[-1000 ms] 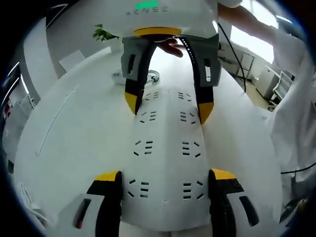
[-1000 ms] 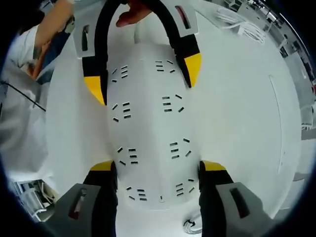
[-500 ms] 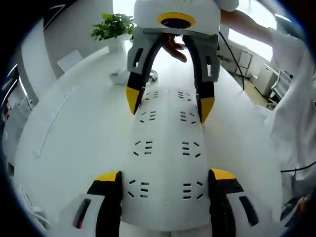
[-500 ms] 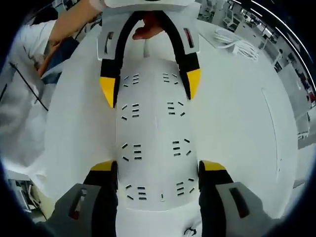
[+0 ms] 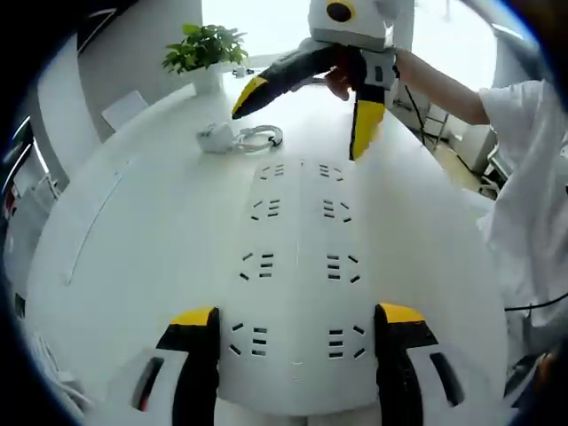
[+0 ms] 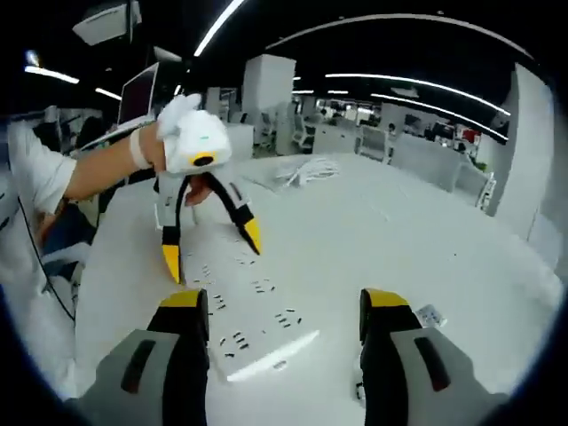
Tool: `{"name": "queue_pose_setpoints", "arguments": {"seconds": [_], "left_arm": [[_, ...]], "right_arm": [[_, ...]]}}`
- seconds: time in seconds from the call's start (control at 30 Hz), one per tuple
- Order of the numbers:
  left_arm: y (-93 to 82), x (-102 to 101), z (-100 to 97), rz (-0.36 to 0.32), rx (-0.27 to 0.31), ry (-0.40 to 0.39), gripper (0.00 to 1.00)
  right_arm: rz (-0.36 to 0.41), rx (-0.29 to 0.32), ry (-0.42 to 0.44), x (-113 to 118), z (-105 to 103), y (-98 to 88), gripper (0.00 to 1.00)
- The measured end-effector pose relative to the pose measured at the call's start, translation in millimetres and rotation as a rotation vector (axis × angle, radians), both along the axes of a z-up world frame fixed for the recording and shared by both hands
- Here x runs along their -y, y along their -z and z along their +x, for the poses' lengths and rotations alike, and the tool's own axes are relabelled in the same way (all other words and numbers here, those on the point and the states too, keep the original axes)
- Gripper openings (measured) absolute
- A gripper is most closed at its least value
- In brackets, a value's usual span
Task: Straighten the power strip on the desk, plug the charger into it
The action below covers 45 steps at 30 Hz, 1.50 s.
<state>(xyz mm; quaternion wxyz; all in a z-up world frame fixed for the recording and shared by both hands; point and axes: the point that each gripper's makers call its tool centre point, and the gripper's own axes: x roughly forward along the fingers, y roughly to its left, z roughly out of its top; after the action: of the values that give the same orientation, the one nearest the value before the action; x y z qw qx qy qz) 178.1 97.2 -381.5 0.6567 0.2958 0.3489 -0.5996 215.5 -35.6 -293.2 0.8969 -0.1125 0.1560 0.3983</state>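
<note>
In the left gripper view, my left gripper (image 5: 297, 333) is wide apart around the near end of the power strip (image 5: 300, 266). It looks hard, smooth and light. The charger (image 5: 216, 138) lies at 11 o'clock, so I'd grab its body.

In the right gripper view, my right gripper (image 6: 286, 319) is apart, holding nothing, above the strip.

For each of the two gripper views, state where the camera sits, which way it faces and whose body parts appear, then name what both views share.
Left gripper view: rides the left gripper, faces along the white multi-socket power strip toward the white charger with coiled cable; the right gripper and a sleeved arm show.
Right gripper view: rides the right gripper, lifted above the desk, faces the left gripper and a hand.
Shared: power strip, white desk.
</note>
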Motion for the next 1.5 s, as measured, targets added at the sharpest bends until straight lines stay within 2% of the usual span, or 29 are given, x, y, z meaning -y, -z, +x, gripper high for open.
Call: {"name": "queue_pose_setpoints", "arguments": {"seconds": [0.03, 0.07, 0.17, 0.27, 0.4, 0.47, 0.5, 0.57, 0.6, 0.7, 0.8, 0.9, 0.97, 1.03, 1.1, 1.23, 1.37, 1.4, 1.47, 1.5], "left_arm": [[-0.1, 0, -0.1, 0.001, 0.0, 0.0, 0.72], [-0.1, 0, -0.1, 0.002, 0.0, 0.0, 0.72], [-0.1, 0, -0.6, 0.005, 0.0, 0.001, 0.72], [-0.1, 0, -1.1, 0.011, 0.0, 0.001, 0.72], [0.0, -1, -1.4, 0.012, 0.001, 0.0, 0.71], [0.0, -1, -1.7, 0.011, 0.001, -0.001, 0.71], [0.0, -1, -1.7, 0.011, 0.001, -0.001, 0.71], [0.1, -2, -1.6, 0.012, 0.0, -0.002, 0.72], [0.1, -2, -1.5, 0.011, 0.0, -0.002, 0.72], [0.0, -2, -1.4, 0.008, 0.0, 0.0, 0.72], [0.0, -2, -1.2, 0.01, 0.0, 0.002, 0.72], [0.0, -2, -1.0, 0.015, 0.0, 0.001, 0.72], [0.1, -2, -0.9, 0.012, 0.0, 0.001, 0.72], [0.1, -2, -0.9, 0.008, 0.0, 0.002, 0.72], [0.1, -1, -0.9, 0.008, 0.0, 0.002, 0.72], [0.2, -1, -1.1, 0.008, 0.0, 0.004, 0.72], [0.2, -1, -1.5, 0.007, 0.001, 0.003, 0.72], [0.2, -1, -1.5, 0.008, 0.001, 0.003, 0.72], [0.3, -1, -1.7, 0.008, 0.001, 0.003, 0.72], [0.2, -1, -1.7, 0.008, 0.001, 0.003, 0.72]], "right_arm": [[0.03, 0.021, 0.09, 18, 7, -2.1, 0.68], [0.018, 0.056, 0.172, 40, 14, 0.7, 0.67], [-0.029, 0.07, 0.29, 68, 26, 15.5, 0.69], [-0.005, 0.066, 0.4, 75, 44, 23.7, 0.68], [0.01, 0.066, 0.534, 82, 69, 33.1, 0.6], [0.042, 0.029, 0.616, 85, 82, 43.0, 0.6], [0.031, 0.015, 0.631, 85, 86, 46.8, 0.57], [0.008, 0.03, 0.665, 89, 93, 48.3, 0.49], [0.021, 0.036, 0.695, 91, 96, 48.0, 0.47], [0.056, 0.024, 0.727, 89, 102, 51.0, 0.47], [0.0, 0.04, 0.738, 83, 111, 58.0, 0.47], [0.002, 0.027, 0.745, 77, 116, 63.8, 0.46], [-0.031, 0.033, 0.757, 79, 115, 64.9, 0.43], [-0.032, 0.039, 0.755, 81, 113, 62.6, 0.39], [0.01, 0.025, 0.741, 81, 113, 61.5, 0.35], [0.026, 0.01, 0.677, 78, 112, 61.6, 0.35], [0.001, 0.018, 0.535, 70, 113, 61.8, 0.35], [0.027, 0.005, 0.497, 68, 114, 62.1, 0.35], [0.081, -0.03, 0.473, 70, 116, 62.3, 0.35], [0.083, -0.033, 0.458, 71, 117, 62.2, 0.35]]}}
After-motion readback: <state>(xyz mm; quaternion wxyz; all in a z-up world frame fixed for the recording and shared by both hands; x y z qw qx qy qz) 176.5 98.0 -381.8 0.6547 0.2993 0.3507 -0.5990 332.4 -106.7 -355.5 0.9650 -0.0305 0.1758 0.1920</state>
